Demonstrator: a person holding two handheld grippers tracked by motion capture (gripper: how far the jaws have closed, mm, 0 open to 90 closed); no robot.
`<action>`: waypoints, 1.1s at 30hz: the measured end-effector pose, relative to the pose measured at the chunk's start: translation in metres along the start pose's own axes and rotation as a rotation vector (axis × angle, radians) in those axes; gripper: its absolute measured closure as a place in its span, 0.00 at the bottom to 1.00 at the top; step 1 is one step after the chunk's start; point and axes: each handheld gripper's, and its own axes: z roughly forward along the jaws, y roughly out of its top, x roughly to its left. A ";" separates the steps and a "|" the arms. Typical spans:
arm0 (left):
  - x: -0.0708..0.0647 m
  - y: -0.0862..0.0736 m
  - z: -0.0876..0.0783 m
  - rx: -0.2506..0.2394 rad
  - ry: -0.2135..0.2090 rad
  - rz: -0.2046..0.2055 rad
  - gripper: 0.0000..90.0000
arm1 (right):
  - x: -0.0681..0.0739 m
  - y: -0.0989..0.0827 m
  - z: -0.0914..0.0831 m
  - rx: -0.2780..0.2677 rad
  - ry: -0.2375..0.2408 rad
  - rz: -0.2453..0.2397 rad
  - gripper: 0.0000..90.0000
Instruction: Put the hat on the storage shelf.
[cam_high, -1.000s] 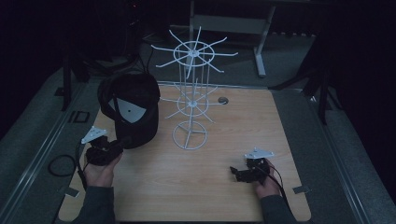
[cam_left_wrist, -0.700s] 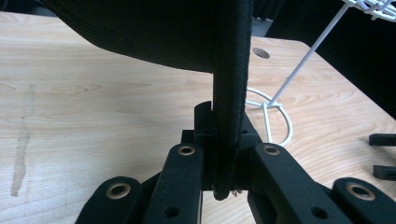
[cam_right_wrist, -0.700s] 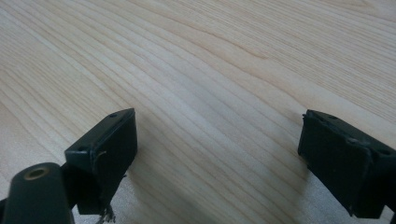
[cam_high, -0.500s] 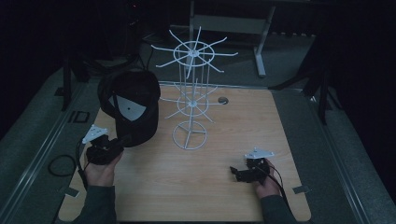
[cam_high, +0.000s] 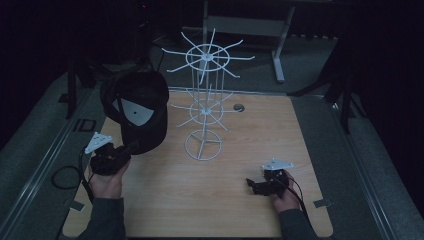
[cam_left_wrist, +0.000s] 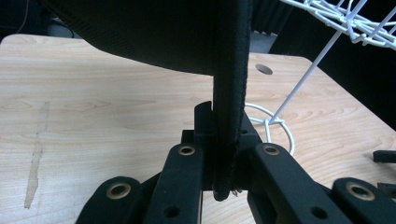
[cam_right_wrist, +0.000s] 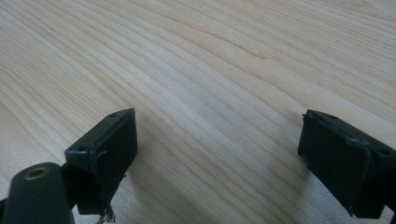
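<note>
A black cap (cam_high: 137, 107) with a white inner label hangs in the air at the table's left, brim edge down. My left gripper (cam_high: 127, 149) is shut on that brim; in the left gripper view the brim's stitched edge (cam_left_wrist: 229, 93) stands upright, pinched between the two black jaws of my left gripper (cam_left_wrist: 224, 154). A white wire rack (cam_high: 205, 100) with two tiers of spokes stands at the table's middle, to the right of the cap. My right gripper (cam_high: 255, 186) rests low near the front right, and in its own view my right gripper (cam_right_wrist: 217, 140) is open over bare wood.
The light wooden table (cam_high: 250, 130) has a round cable hole (cam_high: 238, 107) behind the rack. Grey floor and dark metal rails lie on both sides. A white desk frame (cam_high: 280, 45) stands beyond the far edge. The rack's ring base (cam_left_wrist: 275, 126) is close behind the brim.
The cap has risen a little and shifted slightly toward the far left with my left gripper. My right gripper has stayed where it was.
</note>
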 end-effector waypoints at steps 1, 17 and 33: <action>0.000 0.001 0.000 -0.003 0.000 0.004 0.96 | 0.000 0.000 0.000 0.000 0.000 0.000 0.13; -0.008 0.010 -0.007 -0.037 0.003 0.028 0.96 | 0.000 0.000 0.000 0.001 0.000 0.000 0.13; -0.017 0.015 -0.013 -0.064 0.023 0.066 0.96 | 0.000 0.000 0.000 0.001 0.000 0.000 0.13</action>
